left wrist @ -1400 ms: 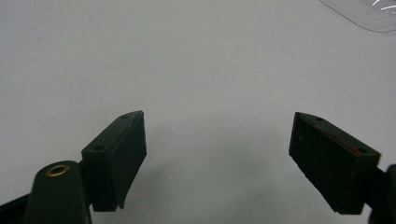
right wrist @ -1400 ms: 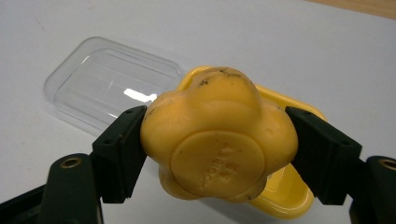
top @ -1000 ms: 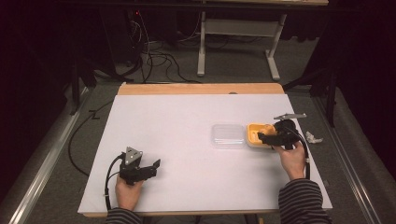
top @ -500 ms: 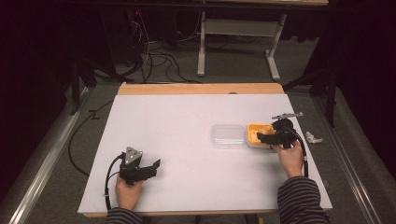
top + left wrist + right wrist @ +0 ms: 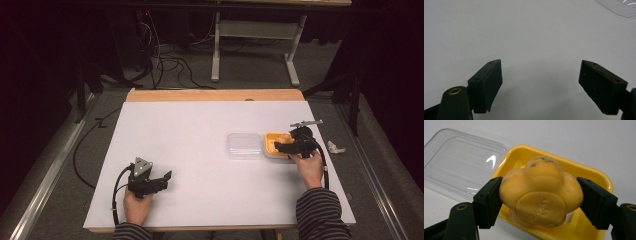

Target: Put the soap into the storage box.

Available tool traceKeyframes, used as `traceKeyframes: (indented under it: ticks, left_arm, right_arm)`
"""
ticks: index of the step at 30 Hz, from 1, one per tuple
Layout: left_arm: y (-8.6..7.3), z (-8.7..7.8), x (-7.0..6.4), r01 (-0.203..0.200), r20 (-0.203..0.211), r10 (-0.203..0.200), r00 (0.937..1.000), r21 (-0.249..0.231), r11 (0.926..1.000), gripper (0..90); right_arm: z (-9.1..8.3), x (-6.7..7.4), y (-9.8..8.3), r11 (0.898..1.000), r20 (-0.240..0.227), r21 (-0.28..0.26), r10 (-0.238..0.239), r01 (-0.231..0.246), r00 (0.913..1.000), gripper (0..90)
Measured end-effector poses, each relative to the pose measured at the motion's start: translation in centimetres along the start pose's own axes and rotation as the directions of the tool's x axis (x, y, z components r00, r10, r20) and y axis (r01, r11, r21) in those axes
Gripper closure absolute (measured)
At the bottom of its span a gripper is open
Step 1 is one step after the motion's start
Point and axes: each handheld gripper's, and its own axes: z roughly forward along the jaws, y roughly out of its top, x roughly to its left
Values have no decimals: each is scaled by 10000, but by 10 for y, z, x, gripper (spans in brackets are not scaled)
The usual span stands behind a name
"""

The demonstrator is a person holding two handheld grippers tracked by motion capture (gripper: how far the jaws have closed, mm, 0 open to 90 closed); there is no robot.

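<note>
Over the yellow soap dish (image 5: 596,176) at the desk's (image 5: 200,130) right side, the right gripper (image 5: 537,202) grasps a flower-shaped yellow soap (image 5: 540,195) between its jaws, just above the dish's hollow. The clear lid (image 5: 461,162) lies off, just beside the dish; whether the soap is going in or coming out cannot be told. Well apart from the dish, near the desk's front edge, the left gripper (image 5: 540,85) rests released, empty.

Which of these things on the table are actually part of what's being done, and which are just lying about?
In use:
- yellow flower-shaped soap, clamped in the right gripper
- yellow dish under it
- clear lid beside the dish

Lying about:
- crumpled white scrap at the table's right edge
- left gripper, open over bare table
</note>
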Motion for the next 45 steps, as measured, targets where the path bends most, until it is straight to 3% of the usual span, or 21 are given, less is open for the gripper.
traceKeyframes:
  ticks: [10, 18, 25, 33, 38, 42, 45]
  left_arm:
    - [0, 0, 0, 28, -21, -28, 10000, 3, 10000, 195]
    - [0, 0, 0, 19, -18, -19, 10000, 17, 10000, 195]
    - [0, 0, 0, 21, -24, -21, 10000, 13, 10000, 195]
    - [0, 0, 0, 32, -32, -32, 10000, 11, 10000, 195]
    - [0, 0, 0, 22, -37, -22, 10000, 17, 10000, 195]
    - [0, 0, 0, 20, -5, -20, 10000, 15, 10000, 196]
    - [0, 0, 0, 26, 21, -26, 10000, 0, 10000, 197]
  right_arm:
    - [10, -4, -2, 9994, 191, 284, 190, -195, 9996, 254]
    - [12, -4, -2, 9995, 200, 197, 223, -227, 9996, 253]
    - [19, -3, -3, 9997, 632, 207, 122, -136, 9979, 250]
    - [22, -2, -4, 9996, 745, 107, 253, -261, 9969, 244]
    - [18, 0, -3, 9994, 815, -189, 292, -278, 9962, 208]
    - [17, 1, -5, 9992, 819, 1, 396, -398, 9959, 154]
    - [14, 1, -7, 9984, 898, -140, 552, -542, 9944, 147]
